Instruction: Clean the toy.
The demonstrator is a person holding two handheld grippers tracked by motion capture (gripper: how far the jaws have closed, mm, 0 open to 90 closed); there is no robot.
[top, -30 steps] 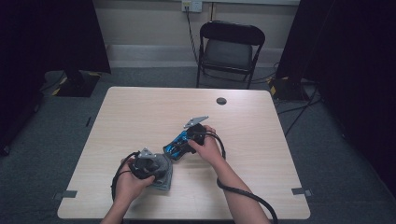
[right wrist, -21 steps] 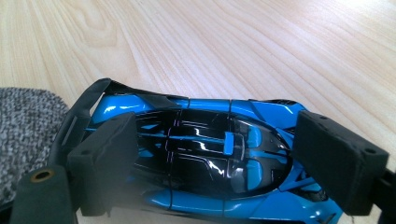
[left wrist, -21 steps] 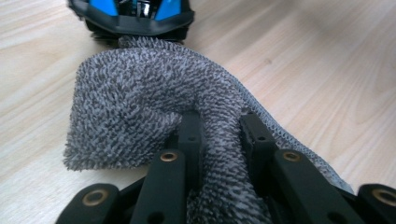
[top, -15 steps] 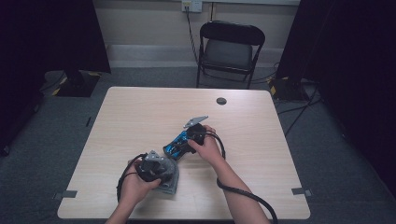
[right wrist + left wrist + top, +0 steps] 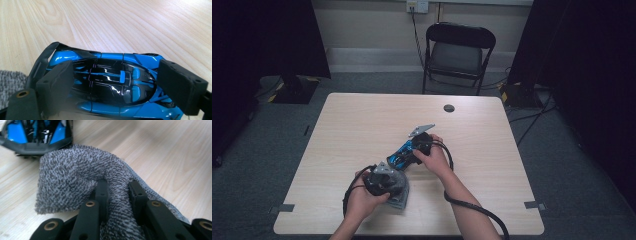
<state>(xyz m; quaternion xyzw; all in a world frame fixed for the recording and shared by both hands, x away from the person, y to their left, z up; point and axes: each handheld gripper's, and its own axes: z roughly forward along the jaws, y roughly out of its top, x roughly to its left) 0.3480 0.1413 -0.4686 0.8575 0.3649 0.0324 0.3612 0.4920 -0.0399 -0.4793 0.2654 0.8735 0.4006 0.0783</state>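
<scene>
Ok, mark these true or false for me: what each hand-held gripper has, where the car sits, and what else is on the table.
1. The left hand-held gripper is shut on a grey cloth. True.
2. The right hand-held gripper straddles a red toy car. False: the toy car is blue and black.
3. The toy car rests on the wooden table. True.
4. The cloth lies on the folding chair. False: it lies on the table beside the car.
5. A small dark disc sits near the table's far edge. True.

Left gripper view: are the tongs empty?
No, the left tongs are clamped on a fold of the grey terry cloth, which bunches up between the two black jaws.
</scene>
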